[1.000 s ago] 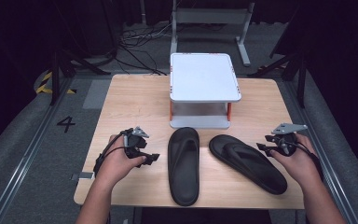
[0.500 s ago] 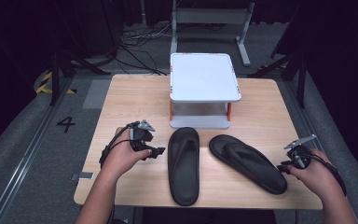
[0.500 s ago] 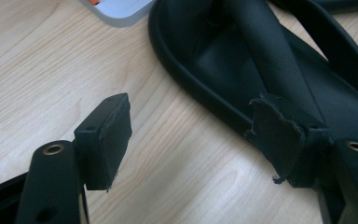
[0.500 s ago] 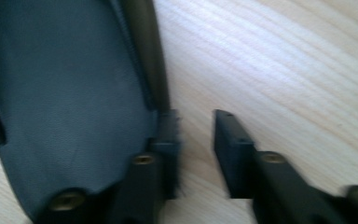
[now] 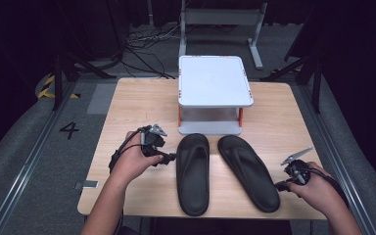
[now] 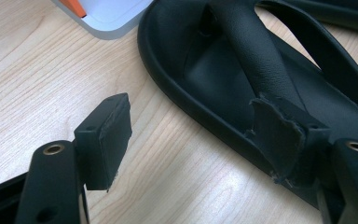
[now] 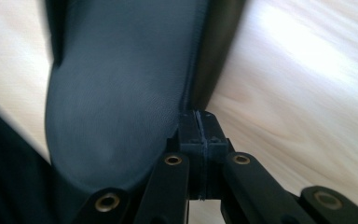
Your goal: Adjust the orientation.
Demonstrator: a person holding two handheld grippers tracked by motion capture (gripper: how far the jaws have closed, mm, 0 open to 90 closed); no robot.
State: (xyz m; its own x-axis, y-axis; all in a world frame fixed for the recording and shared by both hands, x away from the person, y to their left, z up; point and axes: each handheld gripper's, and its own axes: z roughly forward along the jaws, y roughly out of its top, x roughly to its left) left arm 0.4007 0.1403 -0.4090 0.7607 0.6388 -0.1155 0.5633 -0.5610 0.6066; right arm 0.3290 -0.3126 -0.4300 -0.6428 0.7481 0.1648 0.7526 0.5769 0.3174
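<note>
Right gripper (image 5: 280, 186) had dropped to lower right, jaws clenched beside the right sandal (image 5: 248, 171); left gripper (image 5: 169, 157), jaws released, faced the nearer left sandal (image 5: 193, 172).

Lab; floor rails (image 5: 19, 161), black drapes (image 5: 357, 58)

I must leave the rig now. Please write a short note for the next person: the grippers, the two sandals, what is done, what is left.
Left gripper: open, one jaw beside the left sandal and one over its rim, gripping nothing.
Right gripper: shut, pads together at the heel edge of the right sandal; whether it pinches the rim cannot be told.
Both sandals lie flat on the table, in front of the white stand.
Done: grippers brought to the sandals.
Left: probably grasp and lift them; the stand top is free.
</note>
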